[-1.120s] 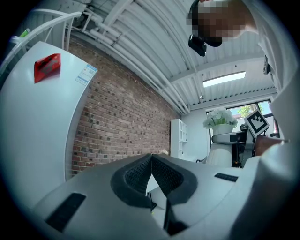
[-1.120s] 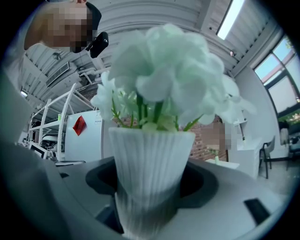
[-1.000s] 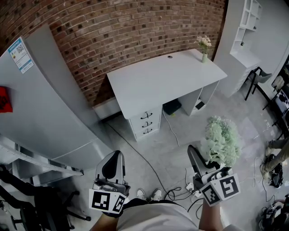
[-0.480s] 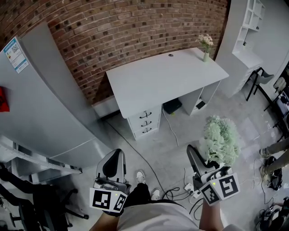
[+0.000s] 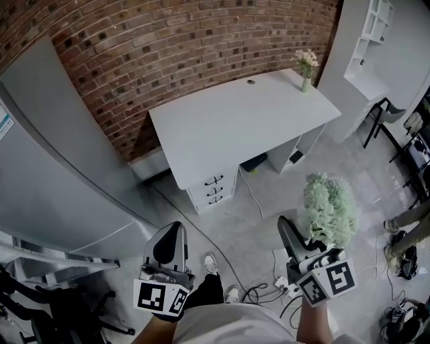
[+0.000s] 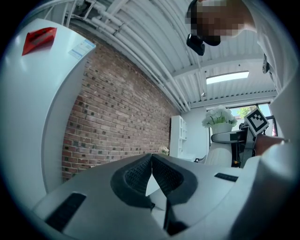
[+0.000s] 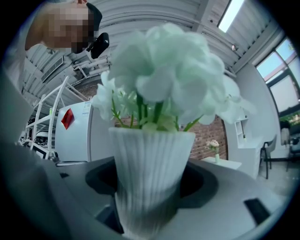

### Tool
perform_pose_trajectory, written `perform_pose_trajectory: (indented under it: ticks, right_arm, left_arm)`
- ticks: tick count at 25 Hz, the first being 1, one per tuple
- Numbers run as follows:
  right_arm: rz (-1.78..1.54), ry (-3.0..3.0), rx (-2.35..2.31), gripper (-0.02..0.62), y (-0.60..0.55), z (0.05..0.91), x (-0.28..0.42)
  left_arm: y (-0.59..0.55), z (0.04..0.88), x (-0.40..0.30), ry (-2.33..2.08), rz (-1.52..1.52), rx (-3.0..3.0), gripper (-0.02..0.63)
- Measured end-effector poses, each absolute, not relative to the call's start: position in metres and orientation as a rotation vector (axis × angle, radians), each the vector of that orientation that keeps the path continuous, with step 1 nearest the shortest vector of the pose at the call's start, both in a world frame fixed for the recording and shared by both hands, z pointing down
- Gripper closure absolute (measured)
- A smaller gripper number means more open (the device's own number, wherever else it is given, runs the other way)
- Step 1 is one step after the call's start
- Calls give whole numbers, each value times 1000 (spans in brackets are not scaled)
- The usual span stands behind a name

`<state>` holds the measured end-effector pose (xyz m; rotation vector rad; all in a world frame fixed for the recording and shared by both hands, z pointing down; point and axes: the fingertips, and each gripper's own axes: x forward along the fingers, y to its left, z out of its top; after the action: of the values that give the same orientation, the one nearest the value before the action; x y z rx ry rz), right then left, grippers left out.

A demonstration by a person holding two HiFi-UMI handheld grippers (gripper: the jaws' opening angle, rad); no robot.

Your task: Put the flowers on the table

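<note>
Holding: right gripper (image 5: 301, 243), jaws clamped on a ribbed white vase (image 7: 150, 173) of pale green flowers (image 5: 328, 208), upright above the floor, well apart from the white table (image 5: 228, 127). Left gripper (image 6: 151, 161): jaws closed tip to tip, empty. Table's far corner: small posy (image 5: 306, 64)

A red brick wall (image 5: 181, 40) runs ahead of me, with a white counter (image 5: 235, 121) before it (three drawer handles (image 5: 213, 190) below). Grey floor (image 5: 349, 161) underfoot, cables (image 5: 259, 290) trailing; white shelves (image 5: 373, 20) stand at my right.
</note>
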<state>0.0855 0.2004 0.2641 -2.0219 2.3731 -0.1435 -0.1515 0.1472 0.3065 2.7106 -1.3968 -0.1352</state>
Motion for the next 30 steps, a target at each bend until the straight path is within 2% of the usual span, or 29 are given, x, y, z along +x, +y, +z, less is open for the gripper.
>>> perform_pose_trajectory:
  ticks: [14, 30]
  right_arm:
    - [-104, 2307, -2144, 236, 69, 250, 66]
    - [-68, 2334, -2109, 236, 11, 244, 57]
  left_arm:
    - [-6, 311, -159, -1258, -171, 2743, 598]
    - [-52, 311, -162, -1259, -198, 2742, 598]
